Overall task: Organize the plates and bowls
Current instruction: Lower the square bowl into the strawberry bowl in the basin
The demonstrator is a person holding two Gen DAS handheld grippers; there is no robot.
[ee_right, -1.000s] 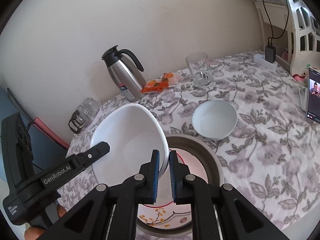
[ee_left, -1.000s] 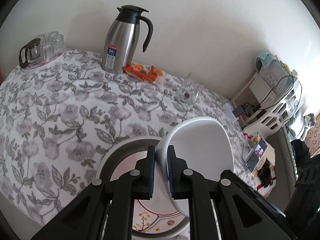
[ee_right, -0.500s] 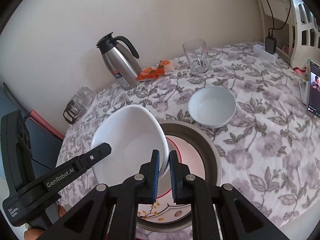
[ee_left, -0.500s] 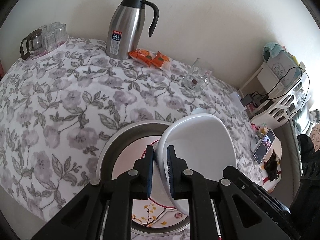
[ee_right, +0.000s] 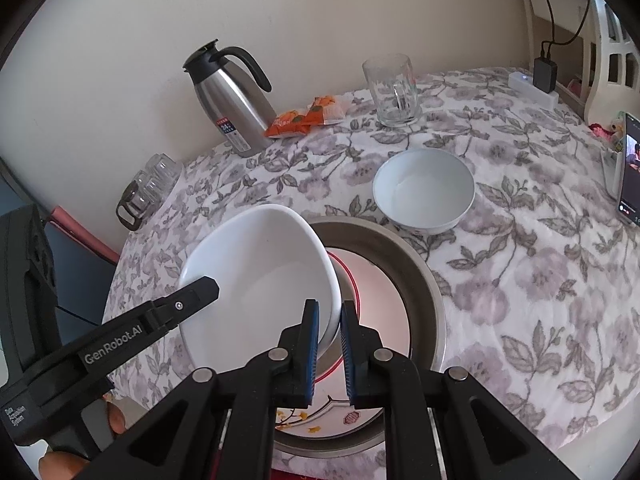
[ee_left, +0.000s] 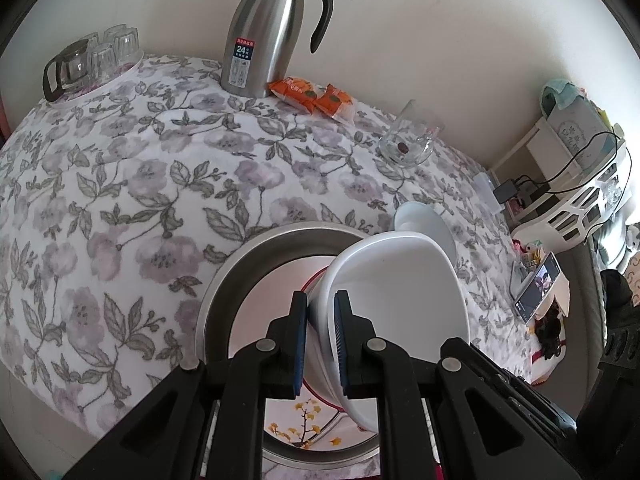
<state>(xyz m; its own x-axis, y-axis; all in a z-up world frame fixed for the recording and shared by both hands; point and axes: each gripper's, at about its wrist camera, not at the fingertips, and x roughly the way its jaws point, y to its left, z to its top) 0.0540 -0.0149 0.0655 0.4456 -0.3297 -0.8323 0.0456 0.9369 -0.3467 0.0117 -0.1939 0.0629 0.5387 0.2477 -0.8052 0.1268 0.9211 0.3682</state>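
Note:
Both grippers pinch opposite rims of one large white bowl [ee_left: 396,300] [ee_right: 260,276]. It hangs tilted over a metal tray [ee_left: 256,256] [ee_right: 416,264] that holds a decorated plate [ee_left: 304,424] [ee_right: 344,412]. My left gripper [ee_left: 321,316] is shut on the bowl's left rim, and my right gripper [ee_right: 330,322] is shut on its right rim. In the right wrist view the left gripper's finger [ee_right: 176,308] reaches into the bowl from the left. A smaller white bowl [ee_right: 424,190] [ee_left: 424,228] sits on the tablecloth behind the tray.
On the floral tablecloth stand a steel thermos jug [ee_left: 264,28] [ee_right: 228,100], orange snack packets [ee_left: 312,94] [ee_right: 308,120], a drinking glass [ee_left: 412,136] [ee_right: 394,90] and a tray of glasses [ee_left: 92,60] [ee_right: 148,188]. A phone [ee_right: 630,168] leans at the right edge.
Both grippers have lowered the large bowl closer to the tray and plate. The small bowl behind has come into the left wrist view.

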